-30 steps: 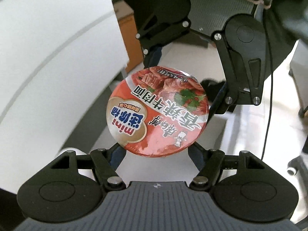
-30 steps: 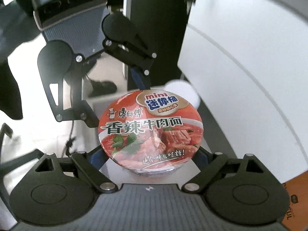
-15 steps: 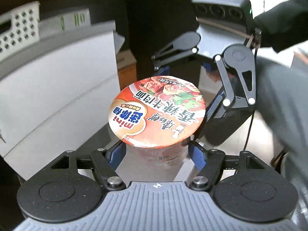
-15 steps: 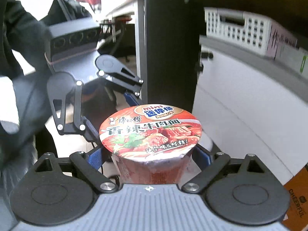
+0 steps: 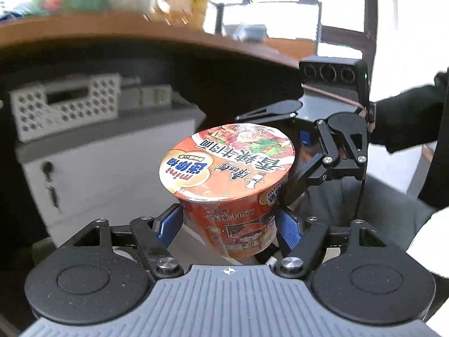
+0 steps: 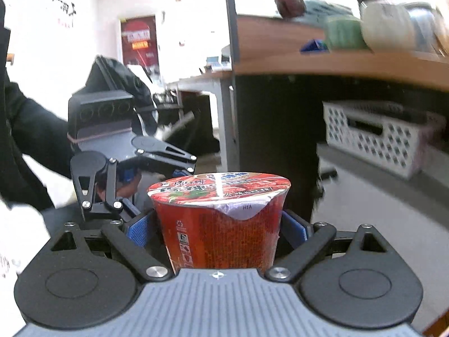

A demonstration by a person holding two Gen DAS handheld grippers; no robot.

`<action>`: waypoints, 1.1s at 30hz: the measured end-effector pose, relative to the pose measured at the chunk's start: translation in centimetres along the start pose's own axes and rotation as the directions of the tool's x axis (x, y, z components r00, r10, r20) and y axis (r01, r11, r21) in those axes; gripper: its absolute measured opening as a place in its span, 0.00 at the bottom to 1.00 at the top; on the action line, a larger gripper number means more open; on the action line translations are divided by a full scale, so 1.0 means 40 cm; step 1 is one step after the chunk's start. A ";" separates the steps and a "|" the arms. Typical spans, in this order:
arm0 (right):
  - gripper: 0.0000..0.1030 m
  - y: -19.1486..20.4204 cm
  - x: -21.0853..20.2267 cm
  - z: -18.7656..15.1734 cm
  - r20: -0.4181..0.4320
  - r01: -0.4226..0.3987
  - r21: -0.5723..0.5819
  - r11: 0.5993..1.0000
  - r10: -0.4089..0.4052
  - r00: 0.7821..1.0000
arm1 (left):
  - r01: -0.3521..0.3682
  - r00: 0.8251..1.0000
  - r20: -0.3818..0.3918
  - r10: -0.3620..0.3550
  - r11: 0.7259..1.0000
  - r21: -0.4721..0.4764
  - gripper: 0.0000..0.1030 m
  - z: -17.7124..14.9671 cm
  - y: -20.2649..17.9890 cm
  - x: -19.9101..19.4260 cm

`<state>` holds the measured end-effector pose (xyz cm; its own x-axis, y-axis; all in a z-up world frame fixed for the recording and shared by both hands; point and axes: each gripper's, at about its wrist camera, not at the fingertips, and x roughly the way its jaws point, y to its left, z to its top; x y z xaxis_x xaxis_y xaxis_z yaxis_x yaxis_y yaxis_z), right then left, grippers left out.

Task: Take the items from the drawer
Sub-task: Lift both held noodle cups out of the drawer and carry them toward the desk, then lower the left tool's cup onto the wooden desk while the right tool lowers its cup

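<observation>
Both grippers, left gripper (image 5: 228, 224) and right gripper (image 6: 217, 230), pinch one noodle cup (image 5: 227, 179) between their fingers, carrying it; next comes setting it on the bench (image 5: 168, 32) above.

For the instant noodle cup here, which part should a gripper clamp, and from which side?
Clamp the instant noodle cup on its tapered wall below the flared lid rim, coming in level from the side. It stands upright, and the left gripper and right gripper both straddle it there.
</observation>
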<state>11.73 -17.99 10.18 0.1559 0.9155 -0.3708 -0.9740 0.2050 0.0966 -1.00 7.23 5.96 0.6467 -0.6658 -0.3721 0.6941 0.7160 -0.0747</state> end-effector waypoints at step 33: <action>0.95 -0.158 0.379 0.604 0.345 0.029 0.032 0.999 -0.039 0.938 | -0.287 0.946 0.167 0.279 0.958 0.027 0.76 0.474 0.433 -0.356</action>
<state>24.24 2.95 26.24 0.2405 0.9701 -0.0329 -0.9632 0.2427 0.1157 7.80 25.13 27.53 0.8579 -0.4653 -0.2182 0.4877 0.8709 0.0605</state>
